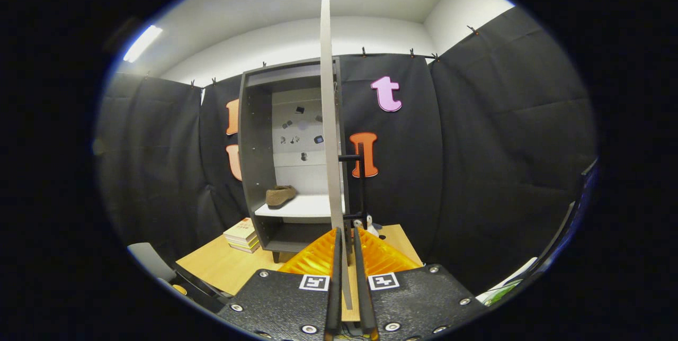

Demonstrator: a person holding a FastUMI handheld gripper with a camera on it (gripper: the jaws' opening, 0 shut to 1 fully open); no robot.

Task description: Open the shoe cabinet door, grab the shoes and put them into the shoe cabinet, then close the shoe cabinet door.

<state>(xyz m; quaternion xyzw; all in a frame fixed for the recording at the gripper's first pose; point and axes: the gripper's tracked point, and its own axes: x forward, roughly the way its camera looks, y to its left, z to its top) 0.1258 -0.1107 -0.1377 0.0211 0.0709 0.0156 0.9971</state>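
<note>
Brown shoe [280, 195]: one, on cabinet [254, 134] shelf; claw [345, 267] clamped on door [329, 118] edge.

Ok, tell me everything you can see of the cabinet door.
The cabinet door is a thin, flat panel, light grey-beige, seen edge-on and standing upright. It is swung wide open, pointing straight at the camera from the right side of the dark grey shoe cabinet. A black bar handle stands off its right face. Its lower edge runs down between the fingers of the gripper, which are closed against both faces of the panel.
</note>
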